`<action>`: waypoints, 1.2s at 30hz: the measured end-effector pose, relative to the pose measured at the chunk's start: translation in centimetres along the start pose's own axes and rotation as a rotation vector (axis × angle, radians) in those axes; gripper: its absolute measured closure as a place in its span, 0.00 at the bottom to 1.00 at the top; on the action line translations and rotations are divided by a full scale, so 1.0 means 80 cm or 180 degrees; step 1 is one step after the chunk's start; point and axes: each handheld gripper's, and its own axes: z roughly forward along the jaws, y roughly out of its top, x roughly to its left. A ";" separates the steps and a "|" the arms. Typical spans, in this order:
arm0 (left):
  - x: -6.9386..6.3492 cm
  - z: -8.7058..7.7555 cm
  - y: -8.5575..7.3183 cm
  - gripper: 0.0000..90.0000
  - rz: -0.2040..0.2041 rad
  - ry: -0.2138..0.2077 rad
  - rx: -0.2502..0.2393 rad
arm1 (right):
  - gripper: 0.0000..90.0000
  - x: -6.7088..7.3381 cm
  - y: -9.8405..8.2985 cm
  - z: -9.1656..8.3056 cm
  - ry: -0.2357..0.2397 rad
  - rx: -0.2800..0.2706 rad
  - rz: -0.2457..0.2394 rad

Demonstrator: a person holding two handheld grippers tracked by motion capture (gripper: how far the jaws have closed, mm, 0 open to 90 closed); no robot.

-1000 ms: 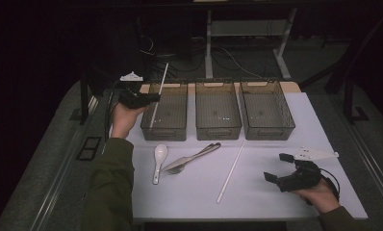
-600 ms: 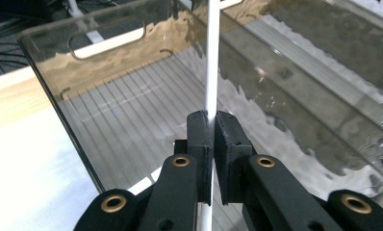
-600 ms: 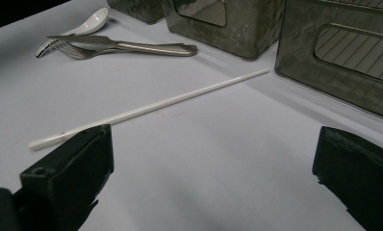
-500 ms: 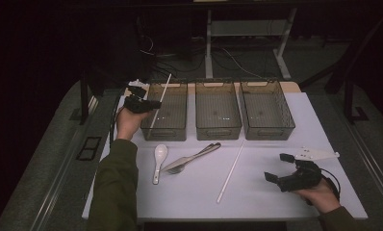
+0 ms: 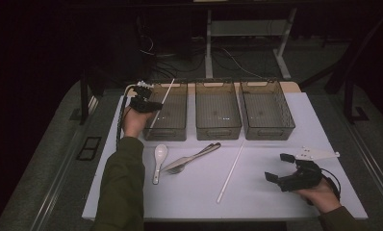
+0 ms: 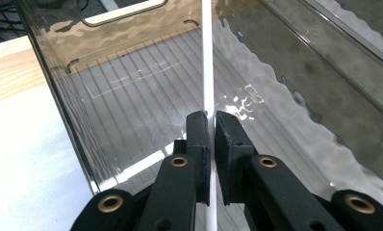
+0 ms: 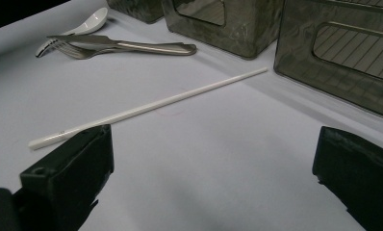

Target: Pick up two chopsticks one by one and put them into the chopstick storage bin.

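Left gripper (image 6: 208,126) pinches a white chopstick (image 6: 207,57) over the left bin (image 5: 168,126); release seems next. Right gripper (image 5: 282,167) gapes, empty.

Landmark: middle smoked-plastic bin (image 5: 218,131), on white table (image 5: 257,204).
- Left of it, just beside: left bin (image 5: 166,132). Right of it, just beside: right bin (image 5: 269,132). All three in one row.
- Leaning white chopstick (image 5: 163,100) slanted over left bin, upper end at that bin's far rim.
- Nearer than landmark, ahead of its right front corner: loose white chopstick (image 5: 230,172), flat on table.
- Nearer and left of landmark: table knife (image 5: 194,156) lying on fork (image 5: 179,169); white ceramic spoon (image 5: 159,160) farther left, apart.
- Beyond landmark, on floor: cables (image 5: 228,60), grey desk legs (image 5: 209,43).
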 end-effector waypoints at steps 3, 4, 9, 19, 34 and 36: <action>-0.001 0.001 0.000 0.92 0.0012 0.0010 0.0019 | 0.01 -0.001 0.000 0.000 0.0000 -0.0003 -0.0001; -0.001 0.001 0.000 0.93 0.0009 0.0003 0.0023 | 0.01 -0.001 0.000 0.000 -0.0001 -0.0003 -0.0002; 0.000 0.001 0.000 0.91 0.0006 -0.0012 0.0033 | 0.01 0.000 0.001 0.000 0.0003 0.0004 -0.0007; 0.000 -0.007 0.001 0.80 -0.0047 -0.0052 -0.0057 | 0.01 0.000 0.000 0.000 -0.0002 -0.0002 -0.0003; -0.033 -0.056 0.011 0.55 0.0082 -0.0318 -0.0345 | 0.01 0.002 0.001 0.000 -0.0004 -0.0003 -0.0011; -0.043 -0.061 0.011 0.53 0.0125 -0.0337 -0.0360 | 0.01 0.002 0.001 0.001 -0.0001 0.0002 -0.0017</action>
